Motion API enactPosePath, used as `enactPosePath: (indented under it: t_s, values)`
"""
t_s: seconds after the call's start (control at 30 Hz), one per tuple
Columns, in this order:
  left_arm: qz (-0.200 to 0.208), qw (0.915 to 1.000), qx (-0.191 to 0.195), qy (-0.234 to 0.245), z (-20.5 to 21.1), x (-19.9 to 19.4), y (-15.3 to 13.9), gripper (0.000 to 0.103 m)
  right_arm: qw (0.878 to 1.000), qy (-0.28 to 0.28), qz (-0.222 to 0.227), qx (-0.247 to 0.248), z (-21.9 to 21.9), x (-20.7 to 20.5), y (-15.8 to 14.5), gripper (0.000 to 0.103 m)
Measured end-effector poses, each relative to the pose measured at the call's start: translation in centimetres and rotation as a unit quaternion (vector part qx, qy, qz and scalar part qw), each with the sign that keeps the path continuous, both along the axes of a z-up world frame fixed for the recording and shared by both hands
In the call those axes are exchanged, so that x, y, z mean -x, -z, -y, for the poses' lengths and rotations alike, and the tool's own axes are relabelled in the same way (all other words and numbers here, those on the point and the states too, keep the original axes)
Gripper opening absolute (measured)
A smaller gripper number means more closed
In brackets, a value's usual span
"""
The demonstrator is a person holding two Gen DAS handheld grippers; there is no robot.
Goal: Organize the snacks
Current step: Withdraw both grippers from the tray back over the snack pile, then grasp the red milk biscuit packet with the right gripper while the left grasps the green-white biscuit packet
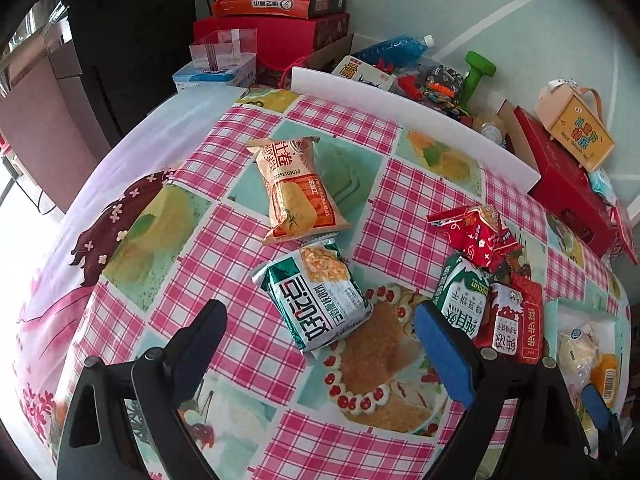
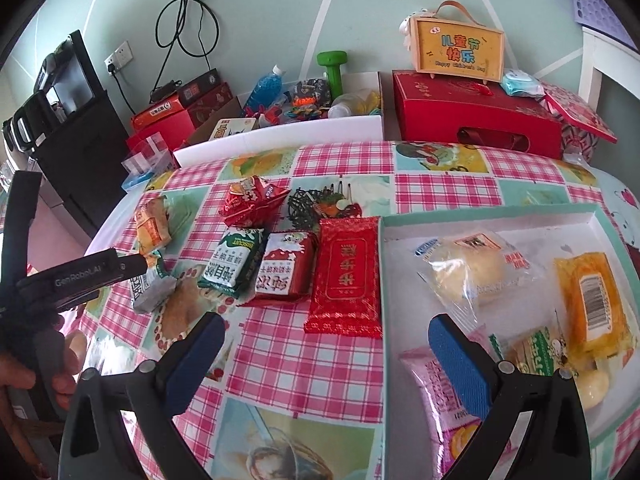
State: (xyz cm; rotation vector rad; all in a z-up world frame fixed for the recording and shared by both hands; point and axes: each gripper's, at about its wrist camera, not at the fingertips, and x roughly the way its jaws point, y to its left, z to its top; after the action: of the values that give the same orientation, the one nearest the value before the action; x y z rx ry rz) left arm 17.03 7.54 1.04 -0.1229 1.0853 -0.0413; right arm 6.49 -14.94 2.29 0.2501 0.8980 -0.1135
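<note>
Your left gripper (image 1: 320, 344) hangs spread over the checked tablecloth (image 1: 224, 264), a green-white snack pack (image 1: 316, 296) at its 12 o'clock; your right gripper (image 2: 326, 364) gapes empty, the tray (image 2: 480, 218) of snacks at 2 o'clock, red boxes (image 2: 476, 108) against the wall

From the left wrist we look steeply down along spread fingers, close over the checked tablecloth (image 1: 248, 344), toward the far wall; from the right wrist, set further right, we face the same wall at a similar slant, close above the white tray (image 2: 480, 216); both views share the green biscuit packet (image 1: 464, 300) (image 2: 232, 264), the red flat packet (image 1: 528, 320) (image 2: 346, 276), the green dumbbell (image 1: 478, 74) (image 2: 333, 68) and the yellow gift box (image 1: 576, 132) (image 2: 458, 50); our right view also catches the left gripper (image 2: 132, 276) at its left edge.
</note>
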Motion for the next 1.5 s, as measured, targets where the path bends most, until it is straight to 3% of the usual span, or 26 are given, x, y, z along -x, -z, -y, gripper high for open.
enactPosePath:
  t_s: [0.17, 0.33, 0.5, 0.57, 0.63, 0.73, 0.87, 0.9, 1.0, 1.1, 1.23, 1.5]
  values:
    - [0.004, 0.9998, 0.018, -0.003, -1.7, -1.2, 0.0, 0.095, 1.000, -0.005, -0.004, 0.003, -0.7, -2.2, -0.2, 0.102]
    - [0.011, 0.9998, 0.016, 0.002, -2.7, -2.6, -0.1, 0.095, 0.999, -0.019, -0.019, 0.019, -1.3, -4.4, 0.5, 0.089]
    - [-0.025, 0.9985, 0.046, 0.010, -2.4, -3.5, 1.7, 0.095, 0.999, -0.022, -0.040, 0.013, -1.6, -6.2, 2.6, 0.075]
    - [-0.041, 0.9983, 0.039, 0.013, -1.8, -3.8, 2.7, 0.092, 0.998, -0.025, -0.049, 0.014, -1.9, -6.8, 3.4, 0.070]
    - [-0.053, 0.9980, 0.033, 0.009, -1.6, -4.0, 3.5, 0.077, 0.998, -0.027, -0.059, 0.012, -2.0, -7.2, 4.1, 0.059]
    - [-0.056, 0.9978, 0.034, 0.005, -1.5, -4.2, 4.2, 0.076, 0.998, -0.030, -0.059, 0.006, -2.2, -7.5, 4.6, 0.054]
    - [-0.065, 0.9973, 0.032, 0.007, -1.1, -4.4, 4.8, 0.076, 0.997, -0.038, -0.064, 0.032, -3.1, -8.0, 4.9, 0.049]
    - [-0.064, 0.9976, 0.025, 0.010, -0.9, -4.4, 4.9, 0.075, 0.996, -0.042, -0.067, 0.030, -3.3, -8.1, 5.0, 0.043]
    - [-0.060, 0.9981, -0.005, 0.016, 0.1, -4.3, 5.1, 0.070, 0.996, -0.039, -0.073, 0.028, -3.4, -8.2, 5.6, 0.043]
    - [-0.053, 0.9980, -0.028, 0.019, 1.0, -4.2, 5.1, 0.054, 0.996, -0.041, -0.074, 0.025, -3.4, -8.0, 5.7, 0.042]
    - [-0.049, 0.9972, -0.052, 0.021, 2.2, -4.2, 5.1, 0.051, 0.996, -0.043, -0.071, 0.012, -3.2, -7.0, 5.5, 0.042]
    - [-0.041, 0.9979, -0.045, 0.020, 3.8, -2.7, 3.4, 0.051, 0.998, -0.038, -0.043, -0.015, -2.6, -4.1, 3.6, 0.042]
